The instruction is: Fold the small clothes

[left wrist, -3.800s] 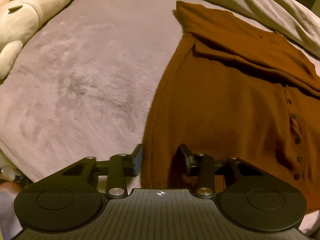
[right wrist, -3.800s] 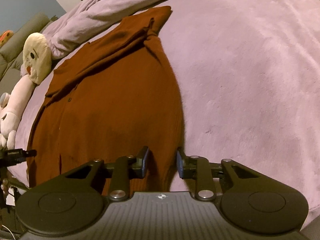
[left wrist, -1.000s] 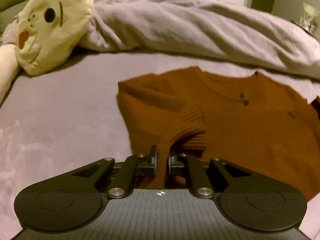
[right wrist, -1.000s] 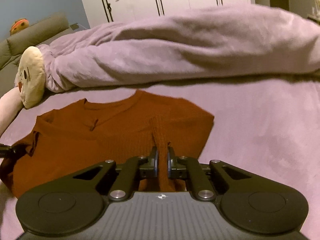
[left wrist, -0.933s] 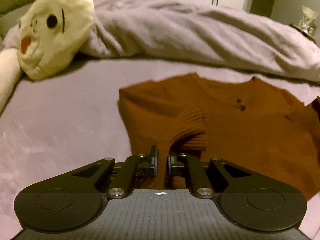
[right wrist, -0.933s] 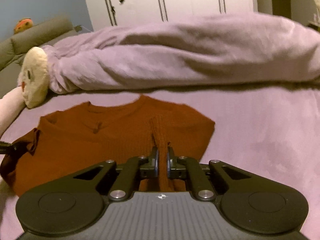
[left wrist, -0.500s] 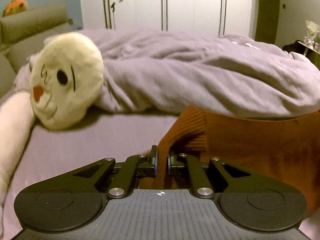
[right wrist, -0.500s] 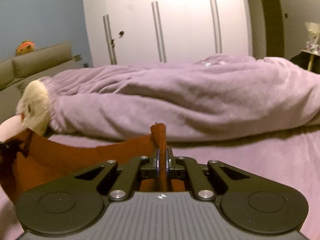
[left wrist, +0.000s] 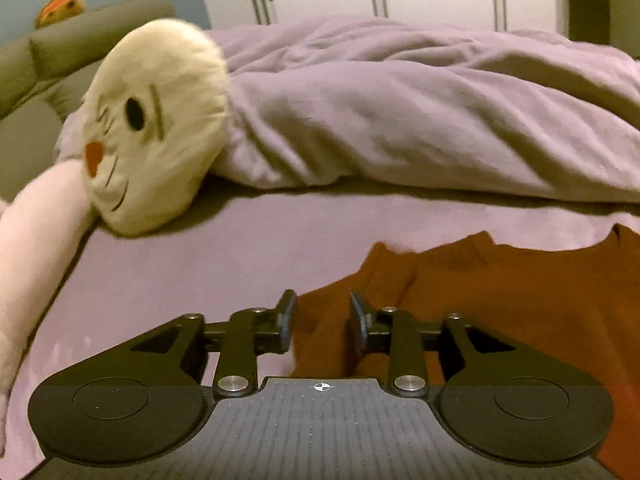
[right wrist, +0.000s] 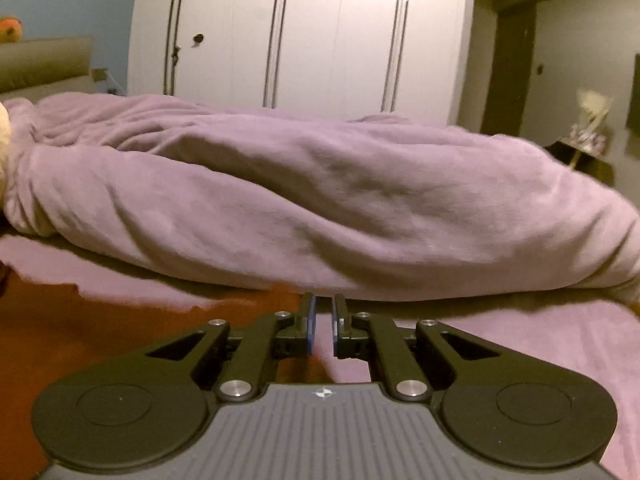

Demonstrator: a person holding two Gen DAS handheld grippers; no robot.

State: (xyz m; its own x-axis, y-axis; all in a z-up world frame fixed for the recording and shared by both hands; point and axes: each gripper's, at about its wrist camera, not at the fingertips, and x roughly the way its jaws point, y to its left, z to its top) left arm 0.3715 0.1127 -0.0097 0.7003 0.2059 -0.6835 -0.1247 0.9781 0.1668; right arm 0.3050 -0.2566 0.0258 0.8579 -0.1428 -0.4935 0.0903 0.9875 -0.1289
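Observation:
A rust-brown knit cardigan (left wrist: 500,292) lies folded over on the purple blanket (left wrist: 224,256). My left gripper (left wrist: 322,316) is open just above its left corner, with cloth between and below the fingers but not pinched. In the right wrist view the cardigan (right wrist: 100,324) spreads to the left. My right gripper (right wrist: 322,322) is a little open over its right edge, holding nothing.
A cream plush toy with a cat face (left wrist: 152,124) lies at the left. A bunched purple duvet (right wrist: 320,208) runs across the back of the bed. White wardrobe doors (right wrist: 304,40) stand behind. A green sofa (left wrist: 60,60) is at the far left.
Both grippers carried the cardigan's bottom edge up and forward over the garment, then lowered it. Both have now opened and let go of the cloth, which lies flat.

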